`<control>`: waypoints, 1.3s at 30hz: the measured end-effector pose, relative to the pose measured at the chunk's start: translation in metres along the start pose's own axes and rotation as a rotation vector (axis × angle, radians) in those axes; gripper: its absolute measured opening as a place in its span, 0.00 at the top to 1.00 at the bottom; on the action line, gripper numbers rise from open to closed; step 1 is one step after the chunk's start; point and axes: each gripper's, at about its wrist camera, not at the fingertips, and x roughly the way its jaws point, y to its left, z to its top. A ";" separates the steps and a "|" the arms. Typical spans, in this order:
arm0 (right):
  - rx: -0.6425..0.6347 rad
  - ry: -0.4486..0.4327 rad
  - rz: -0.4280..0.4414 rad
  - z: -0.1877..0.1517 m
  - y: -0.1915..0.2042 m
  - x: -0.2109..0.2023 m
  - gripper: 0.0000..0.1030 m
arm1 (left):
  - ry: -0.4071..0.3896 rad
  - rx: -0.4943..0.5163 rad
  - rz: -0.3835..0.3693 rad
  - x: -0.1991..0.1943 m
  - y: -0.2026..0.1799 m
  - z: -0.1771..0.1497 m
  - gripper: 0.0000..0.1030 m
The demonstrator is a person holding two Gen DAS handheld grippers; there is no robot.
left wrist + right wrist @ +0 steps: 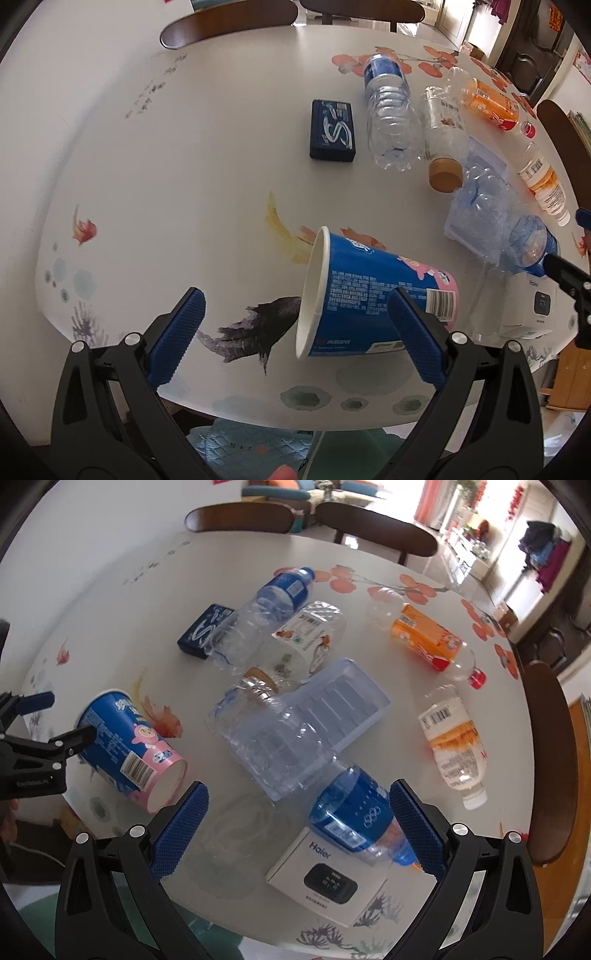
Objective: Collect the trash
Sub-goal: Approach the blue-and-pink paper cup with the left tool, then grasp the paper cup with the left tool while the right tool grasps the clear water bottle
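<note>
A blue and pink paper cup lies on its side near the table's front edge, also in the right wrist view. My left gripper is open, its jaws either side of the cup's mouth end, not touching. My right gripper is open over a crushed clear bottle with a blue label, lying on a white Haier box. Other empty bottles lie around: a blue-label one, a clear jar with a cork-coloured lid, an orange-label one and a white-orange one.
A dark blue flat box lies mid-table. A clear plastic tray lies under the crushed bottle. A clear glass stands near the front edge. Dark chairs ring the white painted table.
</note>
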 end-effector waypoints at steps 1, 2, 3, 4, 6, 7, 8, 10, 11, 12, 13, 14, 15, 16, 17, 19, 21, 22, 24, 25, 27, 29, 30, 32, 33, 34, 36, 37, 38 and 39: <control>-0.012 0.003 -0.004 0.001 0.001 0.003 0.06 | 0.003 0.000 -0.003 0.002 0.001 0.001 0.06; -0.027 0.006 -0.008 0.003 0.003 0.006 0.06 | 0.005 0.001 -0.005 0.004 0.001 0.001 0.06; -0.034 0.008 -0.011 0.004 0.004 0.008 0.06 | 0.005 0.006 -0.006 0.006 0.001 0.002 0.06; -0.045 0.012 -0.015 0.006 0.004 0.012 0.06 | 0.003 0.011 -0.008 0.007 0.001 0.003 0.06; -0.058 0.017 -0.017 0.008 0.005 0.015 0.06 | -0.001 0.015 -0.016 0.008 0.001 0.006 0.06; -0.063 0.020 -0.015 0.009 0.005 0.017 0.06 | -0.001 0.016 -0.021 0.009 0.001 0.007 0.06; -0.071 0.025 -0.012 0.011 0.006 0.019 0.06 | 0.001 0.017 -0.023 0.009 0.001 0.008 0.06; -0.091 0.036 -0.010 0.013 0.006 0.024 0.06 | 0.008 0.019 -0.038 0.010 0.001 0.011 0.06; -0.099 0.039 -0.009 0.014 0.007 0.025 0.06 | 0.010 0.020 -0.046 0.011 0.000 0.011 0.06; -0.111 0.045 -0.005 0.015 0.008 0.027 0.06 | 0.012 0.024 -0.059 0.012 -0.001 0.011 0.06; -0.119 0.050 -0.001 0.016 0.008 0.029 0.06 | 0.014 0.028 -0.067 0.013 -0.002 0.011 0.06; -0.131 0.056 0.005 0.017 0.009 0.032 0.06 | 0.017 0.034 -0.080 0.014 -0.003 0.012 0.06; -0.141 0.063 0.009 0.017 0.010 0.034 0.06 | 0.018 0.039 -0.090 0.014 -0.004 0.012 0.07; -0.157 0.073 0.011 0.019 0.011 0.038 0.06 | 0.021 0.046 -0.100 0.016 -0.006 0.012 0.07; -0.173 0.081 0.012 0.020 0.012 0.041 0.06 | 0.025 0.054 -0.110 0.017 -0.008 0.012 0.07; -0.201 0.097 0.010 0.022 0.014 0.047 0.06 | 0.030 0.067 -0.132 0.018 -0.011 0.013 0.07; -0.219 0.109 0.012 0.023 0.017 0.052 0.06 | 0.035 0.081 -0.151 0.020 -0.015 0.014 0.13; -0.228 0.118 0.016 0.024 0.018 0.055 0.06 | 0.038 0.089 -0.159 0.021 -0.017 0.014 0.14; -0.238 0.133 0.026 0.025 0.020 0.061 0.06 | 0.042 0.093 -0.194 0.022 -0.019 0.014 0.19; -0.243 0.141 0.021 0.025 0.021 0.064 0.06 | 0.044 0.092 -0.200 0.022 -0.020 0.014 0.19; -0.242 0.158 0.020 0.025 0.021 0.070 0.07 | 0.046 0.090 -0.203 0.024 -0.021 0.016 0.21; -0.209 0.163 0.053 0.024 0.019 0.073 0.07 | 0.050 0.086 -0.237 0.025 -0.022 0.016 0.29; -0.192 0.165 0.066 0.024 0.018 0.074 0.10 | 0.055 0.078 -0.258 0.025 -0.023 0.017 0.34; -0.177 0.168 0.067 0.024 0.016 0.075 0.14 | 0.063 0.068 -0.280 0.026 -0.024 0.017 0.37; -0.168 0.165 0.072 0.024 0.015 0.074 0.16 | 0.063 0.064 -0.278 0.027 -0.024 0.018 0.37; -0.162 0.166 0.073 0.025 0.015 0.074 0.18 | 0.065 0.062 -0.279 0.027 -0.024 0.019 0.37; -0.145 0.163 0.079 0.027 0.013 0.073 0.20 | 0.057 0.050 -0.278 0.026 -0.023 0.020 0.46; -0.133 0.163 0.086 0.028 0.012 0.072 0.20 | 0.045 0.042 -0.291 0.023 -0.021 0.021 0.51; -0.126 0.160 0.086 0.028 0.011 0.071 0.21 | 0.031 0.034 -0.312 0.020 -0.018 0.022 0.62; -0.116 0.156 0.092 0.029 0.010 0.070 0.21 | 0.016 0.017 -0.348 0.016 -0.015 0.023 0.70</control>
